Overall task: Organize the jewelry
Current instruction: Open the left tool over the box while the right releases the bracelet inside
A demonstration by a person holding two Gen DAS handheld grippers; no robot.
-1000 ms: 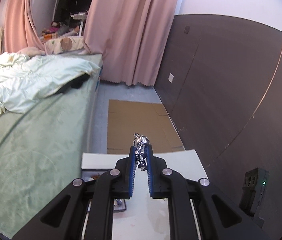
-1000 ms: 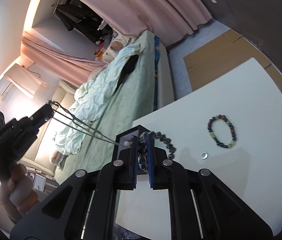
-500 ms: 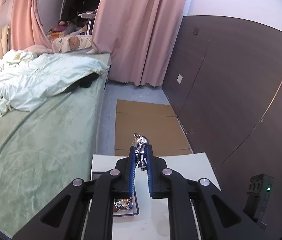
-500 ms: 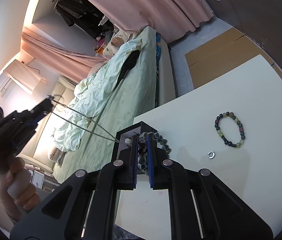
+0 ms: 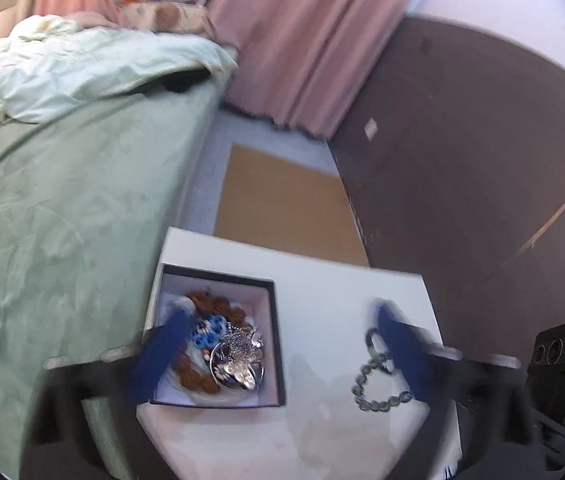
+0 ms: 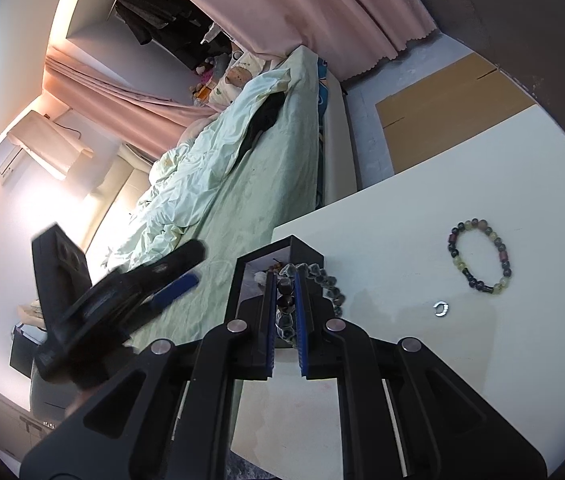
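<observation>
Above the black box, the left gripper gapes wide, silver necklace lying inside. Only the right view shows a multicoloured bracelet; the right gripper pinches a dark bead bracelet.

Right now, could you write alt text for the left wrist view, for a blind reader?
The left gripper hangs open and blurred above a white table. Under it, a black box holds jewelry, and a beaded bracelet lies on the table at the right finger.

In the left wrist view, the box sits lower centre on the counter, jewelry inside; a bead bracelet lies to its right, the bed left, cardboard above.
</observation>
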